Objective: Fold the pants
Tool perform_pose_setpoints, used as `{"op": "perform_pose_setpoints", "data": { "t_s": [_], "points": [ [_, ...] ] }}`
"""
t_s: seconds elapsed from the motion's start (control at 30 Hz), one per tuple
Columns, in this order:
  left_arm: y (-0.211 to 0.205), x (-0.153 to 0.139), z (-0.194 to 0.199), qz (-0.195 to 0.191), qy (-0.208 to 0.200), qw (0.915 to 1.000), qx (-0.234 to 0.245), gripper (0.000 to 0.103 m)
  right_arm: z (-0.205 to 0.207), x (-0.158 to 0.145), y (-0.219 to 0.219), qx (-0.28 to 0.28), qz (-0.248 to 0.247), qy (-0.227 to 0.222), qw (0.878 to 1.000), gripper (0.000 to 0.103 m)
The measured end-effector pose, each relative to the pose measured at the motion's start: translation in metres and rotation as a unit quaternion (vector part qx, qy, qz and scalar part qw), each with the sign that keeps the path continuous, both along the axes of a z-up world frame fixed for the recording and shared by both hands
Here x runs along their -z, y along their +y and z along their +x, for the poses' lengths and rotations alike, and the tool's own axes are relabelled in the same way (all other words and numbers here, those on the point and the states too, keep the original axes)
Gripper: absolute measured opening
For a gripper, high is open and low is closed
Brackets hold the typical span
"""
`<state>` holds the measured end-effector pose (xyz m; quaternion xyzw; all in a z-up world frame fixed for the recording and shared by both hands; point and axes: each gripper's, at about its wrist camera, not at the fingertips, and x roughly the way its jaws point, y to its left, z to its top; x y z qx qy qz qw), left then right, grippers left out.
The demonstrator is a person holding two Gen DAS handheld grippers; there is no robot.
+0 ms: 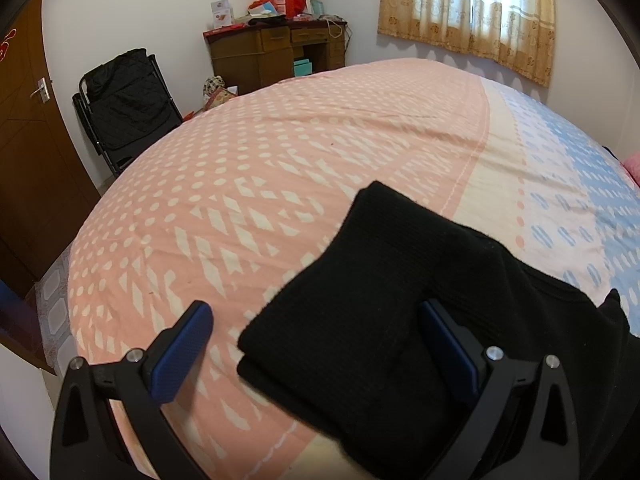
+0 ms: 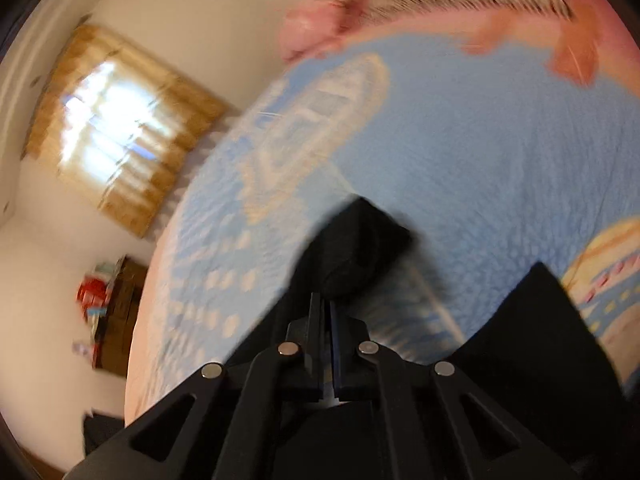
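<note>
Pants [image 1: 392, 304] partly folded, lying on the bed [image 1: 280, 168] near its blue-patterned side.
Left tongs [image 1: 316, 344] are standing released, straddling the folded leg end without pinching it; right tongs [image 2: 326, 308] are clenched, apparently on black cloth, though blur is hiding the contact. Advice: pinch both layers at the edge before lifting. Only the left view is showing the layered fold; only the right is showing the pillow [image 2: 316, 20].

your left gripper [image 1: 320, 344] hovers over the bed [image 1: 280, 184] with its jaws spread wide. the black pants [image 1: 392, 280], folded into a thick stack, lie on the pink and blue patterned bedspread, one corner between your jaws, untouched by the left pad. a black folding chair [image 1: 128, 108] and a wooden desk [image 1: 276, 52] stand by the far wall.
</note>
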<state>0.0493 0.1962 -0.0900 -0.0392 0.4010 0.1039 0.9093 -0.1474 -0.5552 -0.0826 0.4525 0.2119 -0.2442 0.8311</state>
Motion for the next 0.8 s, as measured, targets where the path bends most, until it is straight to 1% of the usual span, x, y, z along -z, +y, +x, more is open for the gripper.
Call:
{"op": "perform_pose_setpoints", "data": {
  "t_s": [0.07, 0.1, 0.2, 0.3, 0.37, 0.4, 0.47, 0.53, 0.57, 0.63, 0.7, 0.77, 0.8],
  "points": [
    [0.000, 0.000, 0.001, 0.000, 0.001, 1.0000, 0.000, 0.103, -0.009, -0.023, 0.009, -0.011, -0.013, -0.026, 1.000, 0.002],
    [0.000, 0.000, 0.001, 0.000, 0.001, 1.0000, 0.000, 0.103, -0.016, -0.038, 0.013, -0.018, -0.016, -0.047, 0.999, 0.002],
    [0.000, 0.000, 0.001, -0.001, 0.002, 1.0000, 0.002, 0.103, -0.037, -0.067, 0.021, -0.034, -0.015, -0.072, 0.997, 0.002],
    [0.001, -0.001, 0.002, -0.006, 0.004, 1.0000, 0.007, 0.103, -0.065, -0.081, 0.030, -0.039, -0.008, -0.085, 0.996, 0.002],
    [0.001, -0.001, 0.004, -0.007, 0.007, 0.9999, 0.012, 0.103, -0.084, -0.081, 0.035, -0.044, 0.001, -0.085, 0.995, 0.002],
    [0.002, -0.002, 0.004, -0.009, 0.009, 0.9998, 0.013, 0.103, -0.096, -0.076, 0.037, -0.055, 0.009, -0.086, 0.995, 0.002],
    [0.002, -0.006, 0.005, -0.014, 0.017, 0.9995, 0.022, 0.103, -0.113, -0.064, 0.040, -0.058, 0.012, -0.064, 0.996, 0.002],
    [-0.002, -0.013, 0.004, -0.021, 0.025, 0.9986, 0.041, 0.103, -0.131, -0.046, 0.041, -0.056, 0.024, -0.025, 0.998, 0.002],
    [-0.005, -0.020, 0.001, -0.024, 0.019, 0.9982, 0.052, 0.103, -0.138, -0.036, 0.042, -0.055, 0.034, -0.002, 0.998, 0.002],
    [-0.016, -0.037, -0.005, -0.025, 0.000, 0.9970, 0.073, 0.103, -0.153, -0.018, 0.044, -0.047, 0.043, 0.066, 0.996, 0.003],
    [-0.031, -0.054, -0.011, -0.027, -0.019, 0.9946, 0.099, 0.103, -0.168, -0.009, 0.047, -0.032, 0.050, 0.127, 0.990, 0.003],
    [-0.050, -0.071, -0.016, -0.029, -0.037, 0.9912, 0.124, 0.103, -0.178, -0.010, 0.043, -0.009, 0.051, 0.156, 0.986, 0.004],
    [-0.058, -0.078, -0.018, -0.030, -0.043, 0.9894, 0.136, 0.103, -0.184, -0.014, 0.039, 0.010, 0.045, 0.155, 0.987, 0.004]
  ]
}}
